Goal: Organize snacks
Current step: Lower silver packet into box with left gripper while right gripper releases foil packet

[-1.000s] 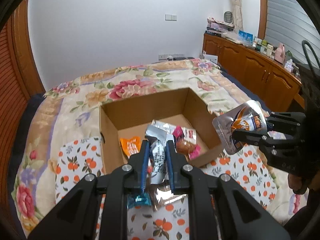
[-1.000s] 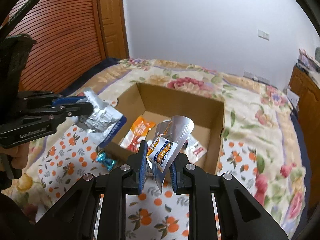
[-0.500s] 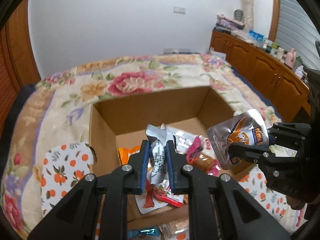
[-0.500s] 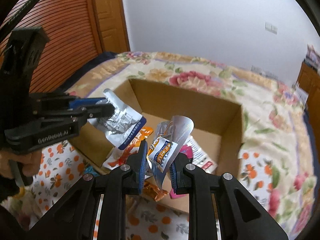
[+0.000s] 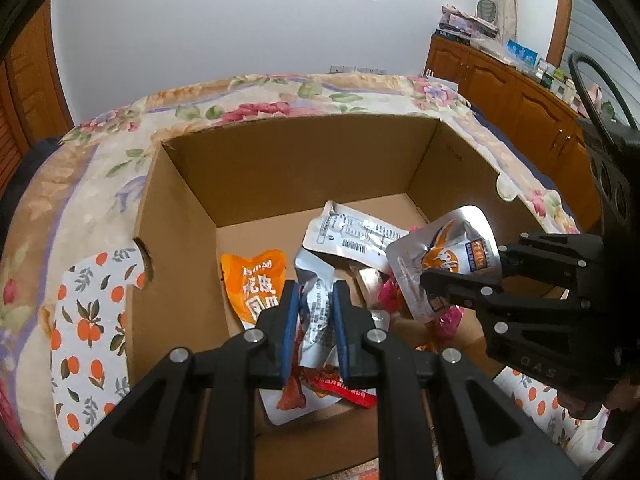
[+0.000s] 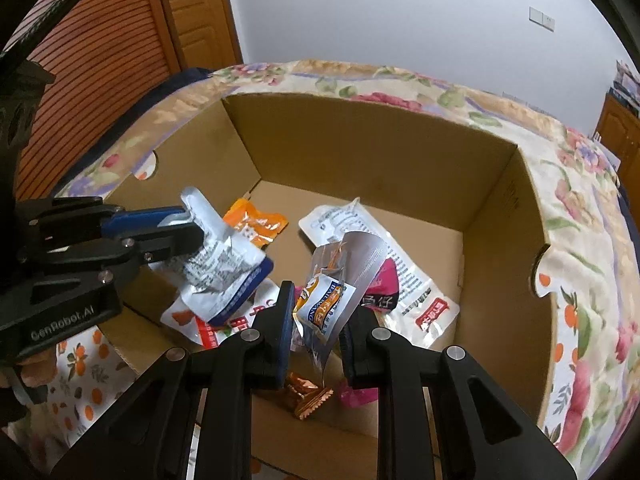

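1. My left gripper [image 5: 314, 312] is clamped on a crinkled silver packet [image 5: 316, 300], held over the near part of the cardboard box [image 5: 280, 168].
2. My right gripper [image 6: 316, 316] pinches a silver-and-orange pouch [image 6: 332, 292], also above the box floor.
3. To do this well, I'd let go low, over bare cardboard, one hand at a time.
4. Both packets hang with long axes roughly upright; the left one's top leans away, I think, since the pads hide much of it.
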The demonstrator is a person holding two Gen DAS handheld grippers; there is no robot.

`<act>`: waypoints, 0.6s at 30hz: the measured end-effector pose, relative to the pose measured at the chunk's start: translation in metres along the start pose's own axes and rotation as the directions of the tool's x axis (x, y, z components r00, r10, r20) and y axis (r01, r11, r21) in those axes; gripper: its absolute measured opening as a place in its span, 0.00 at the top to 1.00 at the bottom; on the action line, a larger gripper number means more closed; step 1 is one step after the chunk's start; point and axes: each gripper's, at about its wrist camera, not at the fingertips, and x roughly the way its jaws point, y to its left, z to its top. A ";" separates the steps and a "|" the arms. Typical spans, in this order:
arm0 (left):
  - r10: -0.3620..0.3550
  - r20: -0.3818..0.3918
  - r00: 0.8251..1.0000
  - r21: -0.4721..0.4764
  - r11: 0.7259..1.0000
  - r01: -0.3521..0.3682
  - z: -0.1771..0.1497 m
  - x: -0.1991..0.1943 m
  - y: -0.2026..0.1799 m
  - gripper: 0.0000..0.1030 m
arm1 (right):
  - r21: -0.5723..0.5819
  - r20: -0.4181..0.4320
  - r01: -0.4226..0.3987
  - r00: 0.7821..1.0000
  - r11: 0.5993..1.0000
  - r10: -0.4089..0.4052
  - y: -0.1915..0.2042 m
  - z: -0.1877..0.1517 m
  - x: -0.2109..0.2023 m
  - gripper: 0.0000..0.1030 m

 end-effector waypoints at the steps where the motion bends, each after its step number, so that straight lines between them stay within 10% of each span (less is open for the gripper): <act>1: 0.001 -0.002 1.000 0.001 1.000 -0.001 -0.001 0.001 -0.001 0.86 | 0.001 -0.003 -0.001 1.000 1.000 0.001 0.000 0.000 0.001 0.83; 14: 0.031 0.002 1.000 0.015 0.999 -0.031 -0.002 -0.006 -0.002 0.69 | 0.008 -0.030 0.023 0.999 1.000 -0.022 -0.002 -0.002 0.005 0.78; 18: 0.047 0.037 0.998 -0.006 0.999 -0.047 -0.001 -0.020 0.000 0.55 | 0.027 -0.005 0.020 1.000 0.999 -0.019 -0.005 -0.002 -0.006 0.56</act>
